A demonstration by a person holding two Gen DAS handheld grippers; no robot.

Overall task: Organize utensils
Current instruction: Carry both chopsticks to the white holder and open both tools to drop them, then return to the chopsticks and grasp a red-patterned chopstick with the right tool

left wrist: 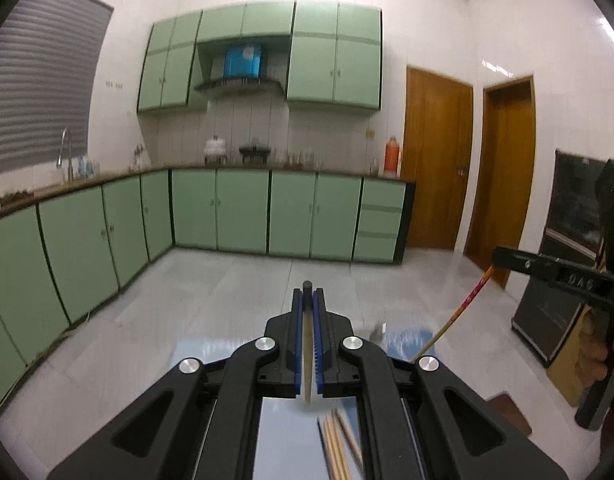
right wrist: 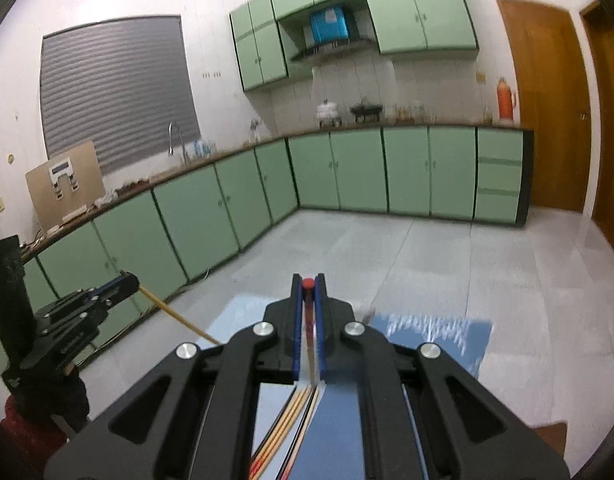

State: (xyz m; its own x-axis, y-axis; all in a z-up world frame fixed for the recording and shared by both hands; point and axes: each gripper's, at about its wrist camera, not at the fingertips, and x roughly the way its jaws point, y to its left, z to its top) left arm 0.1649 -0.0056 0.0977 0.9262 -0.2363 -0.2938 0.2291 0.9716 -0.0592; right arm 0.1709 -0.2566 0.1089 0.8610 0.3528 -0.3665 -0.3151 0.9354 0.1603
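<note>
A: What fills the room?

B: Green cabinets (left wrist: 243, 208), then a tabletop (right wrist: 435, 344) below both tools, with loose chopsticks (left wrist: 339, 444) lying on it.

A: And the left hand-held gripper (left wrist: 307, 300)?

B: Clenched on a pale chopstick (left wrist: 307, 354) with a black tip, running back between its pads.

A: The right hand-held gripper (right wrist: 307, 286)?

B: Clenched on a red-tipped chopstick (right wrist: 309, 344), likewise lengthwise, raised above the loose ones.

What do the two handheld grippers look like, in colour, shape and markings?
The left gripper and the right gripper look alike: black angular plastic bodies with long cut-out openings, round silver bolt heads at the linkage joints, and two narrow fingers lined with ribbed blue pads. Seen from the left wrist camera, the right gripper's side bears pale embossed characters, too blurred to read.
</note>
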